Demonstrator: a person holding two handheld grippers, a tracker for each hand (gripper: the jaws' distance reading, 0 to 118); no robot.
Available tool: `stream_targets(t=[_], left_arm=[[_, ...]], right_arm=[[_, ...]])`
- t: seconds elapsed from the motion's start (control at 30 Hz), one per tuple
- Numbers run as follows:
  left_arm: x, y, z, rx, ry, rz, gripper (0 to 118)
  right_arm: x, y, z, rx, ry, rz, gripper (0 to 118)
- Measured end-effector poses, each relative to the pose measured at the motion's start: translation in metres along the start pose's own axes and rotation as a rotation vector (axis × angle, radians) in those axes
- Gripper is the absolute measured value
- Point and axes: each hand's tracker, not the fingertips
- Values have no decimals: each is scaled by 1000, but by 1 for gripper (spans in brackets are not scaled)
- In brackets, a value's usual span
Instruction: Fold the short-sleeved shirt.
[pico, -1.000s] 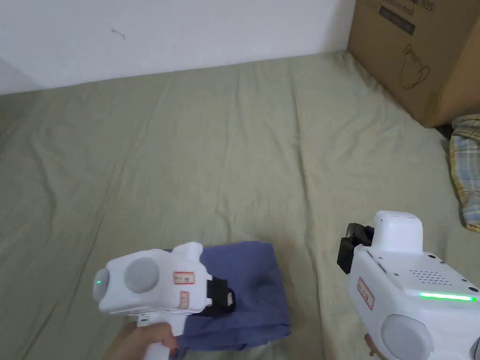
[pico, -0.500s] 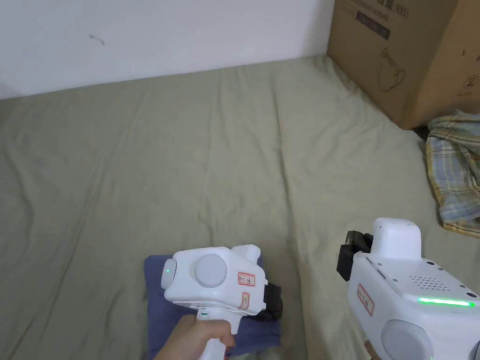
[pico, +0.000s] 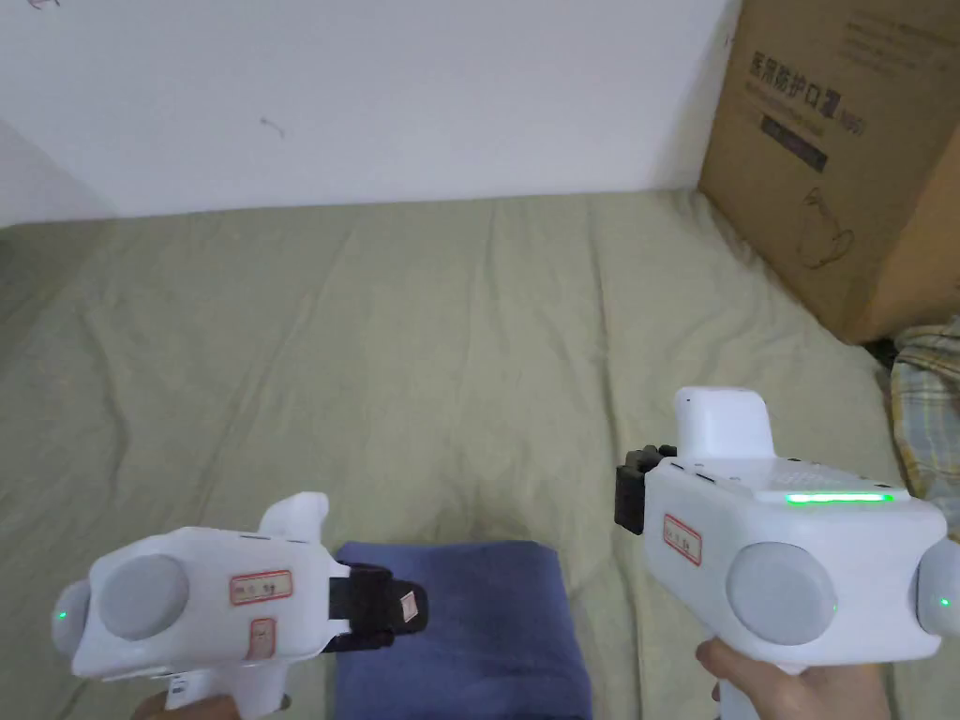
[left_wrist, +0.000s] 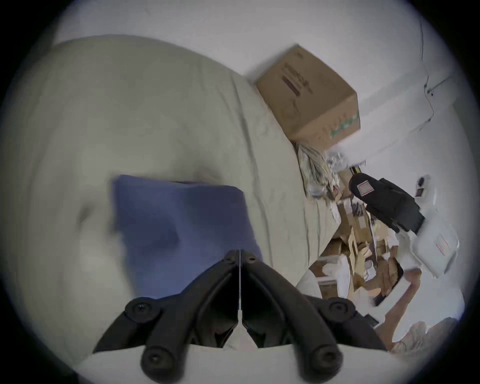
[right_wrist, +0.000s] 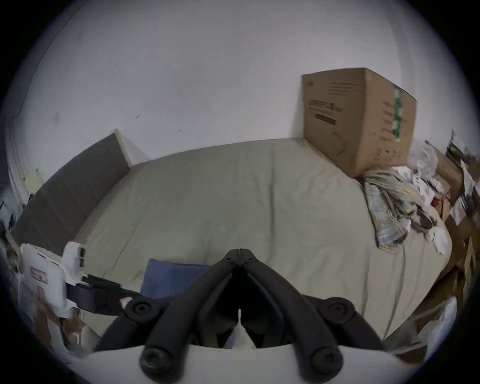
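The blue short-sleeved shirt (pico: 478, 623) lies folded into a small rectangle on the olive bed sheet (pico: 422, 356), at the near edge. It also appears as a blue block in the left gripper view (left_wrist: 181, 228) and the right gripper view (right_wrist: 171, 275). My left gripper (pico: 405, 607) hovers over the shirt's left edge, its jaws pressed together with nothing between them (left_wrist: 239, 253). My right gripper (pico: 630, 492) is held above the bare sheet to the right of the shirt, jaws likewise together and empty (right_wrist: 239, 253).
A large cardboard box (pico: 844, 159) stands at the back right against the white wall. A plaid cloth (pico: 928, 412) and other crumpled items lie beside it at the right edge. A grey headboard (right_wrist: 70, 192) bounds the bed on the left.
The left gripper has drawn back to the left and lifted off the shirt, which now lies uncovered. The right gripper has risen a little. The head camera has tilted up.
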Motion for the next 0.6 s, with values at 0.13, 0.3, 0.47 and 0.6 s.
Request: stream_targets(t=[0.13,0.3,0.47,0.6], left_arm=[[-46,-21,39,45,70,89,1],[-88,-51,63,86,70,201,1],[-109,-66,70,87,64,227,1],[-116,-68,63,65,-8,262,4]], right_arm=[[-33,-3,-40,-194,119,-4,0],[-59,-39,-108,-490,151,27,0],[-67,-75,-141,-573,91,38,0],[-67,-76,-142,-568,82,24,0]])
